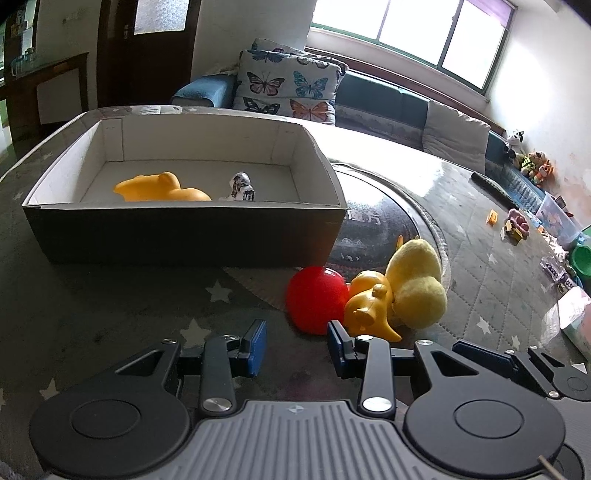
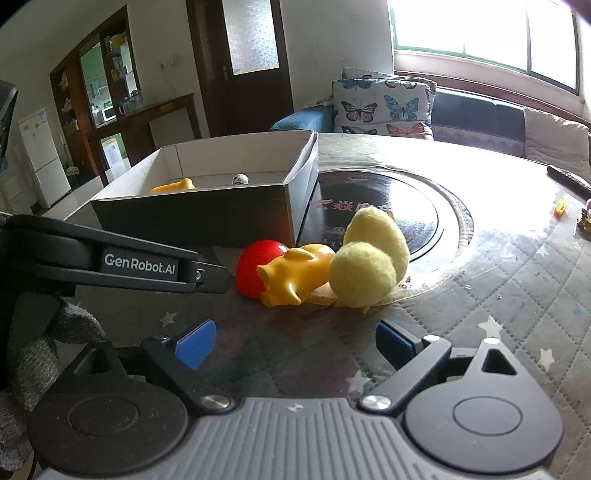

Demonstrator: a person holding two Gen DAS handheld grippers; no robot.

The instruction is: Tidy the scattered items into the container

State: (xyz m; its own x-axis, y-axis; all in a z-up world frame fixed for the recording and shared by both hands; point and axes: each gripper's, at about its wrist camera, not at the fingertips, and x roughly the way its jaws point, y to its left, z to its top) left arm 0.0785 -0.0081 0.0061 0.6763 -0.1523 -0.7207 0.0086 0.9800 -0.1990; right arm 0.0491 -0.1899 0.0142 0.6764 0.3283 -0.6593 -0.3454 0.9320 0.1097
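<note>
Nearest the lens in the left wrist view, the left hand-held gripper hangs just above the counter with its blue-padded fingers spread and nothing between them. Its right fingertip sits just beside a red ball and an orange toy pig. From the right wrist view, the right hand-held gripper is likewise spread wide and holds nothing, hovering over the star-patterned cover of the counter near its front edge; the left tool's black body crosses that view on the left.

Just beyond the fingertips lies a tight cluster of three toys: the red ball on the left, the orange toy pig lying on its side against it, and a yellow plush toy touching the pig on the right. They rest at the rim of a dark round inlay in the counter.

Behind the cluster stands the container, a cardboard box with dark outer walls and a white inside, its near right corner close to the ball. Inside it lie an orange toy and a small black-and-white figure.

Farther off, toward the counter's right edge, are a dark remote and a few small toys. Beyond the counter, a sofa carries butterfly cushions under a bright window.
</note>
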